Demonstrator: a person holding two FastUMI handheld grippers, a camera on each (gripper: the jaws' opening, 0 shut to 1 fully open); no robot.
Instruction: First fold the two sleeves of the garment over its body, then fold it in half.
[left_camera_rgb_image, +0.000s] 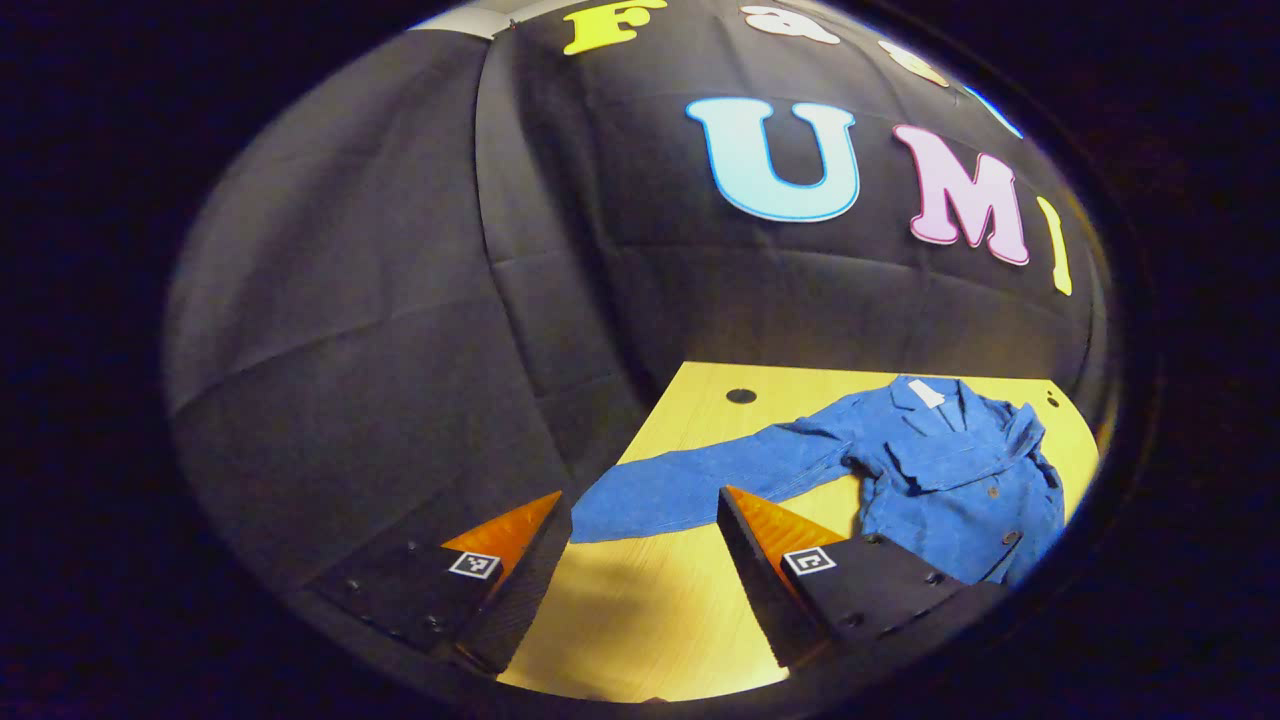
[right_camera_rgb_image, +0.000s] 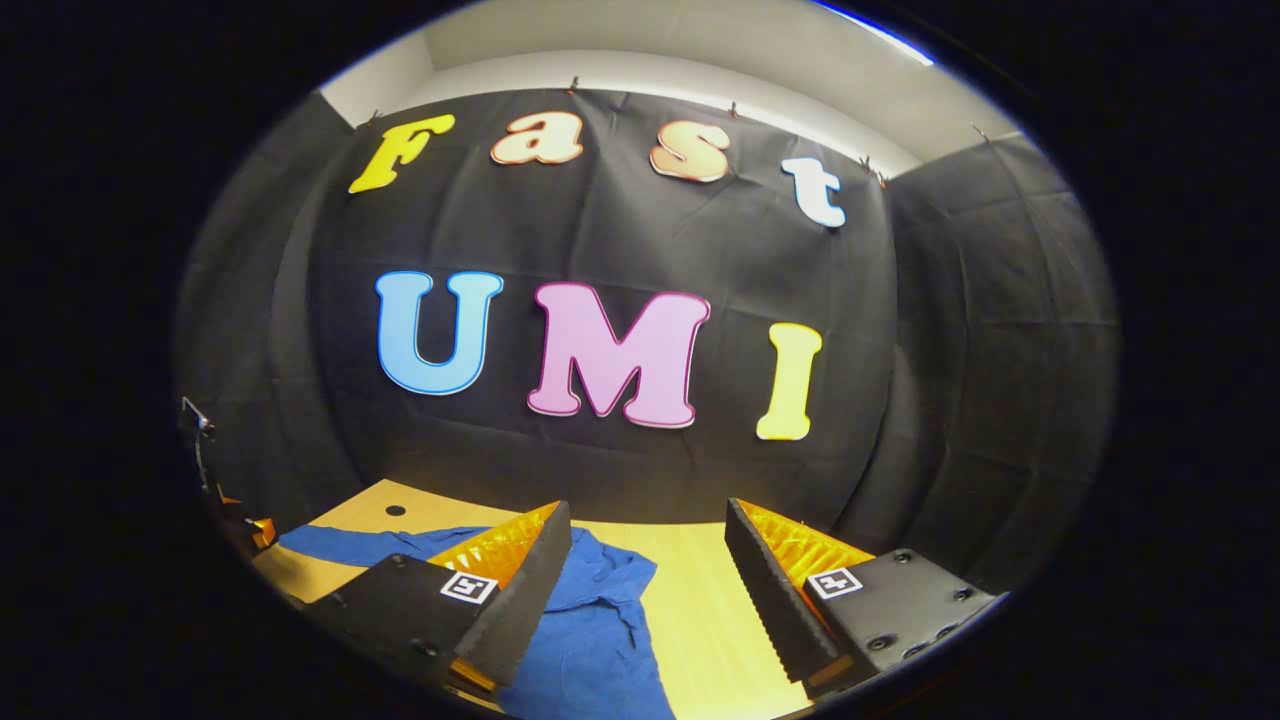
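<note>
A blue denim jacket (left_camera_rgb_image: 945, 470) lies flat on the yellow wooden table (left_camera_rgb_image: 650, 600), collar toward the wall. One long sleeve (left_camera_rgb_image: 690, 485) stretches out sideways to the left. My left gripper (left_camera_rgb_image: 640, 515) hangs open just above the table, with that sleeve's cuff lying between and just beyond its fingertips. In the right gripper view the jacket (right_camera_rgb_image: 600, 620) shows low and left, its outstretched sleeve (right_camera_rgb_image: 350, 545) running to the left. My right gripper (right_camera_rgb_image: 650, 520) is open above the jacket's right edge, with nothing between its fingers. The other gripper (right_camera_rgb_image: 230, 510) peeks in at the far left.
The black booth cloth (right_camera_rgb_image: 950, 400) hangs close behind the table and along its sides. A small round hole (left_camera_rgb_image: 741, 396) sits in the tabletop near the back left corner. Bare wood (right_camera_rgb_image: 710, 620) lies to the right of the jacket.
</note>
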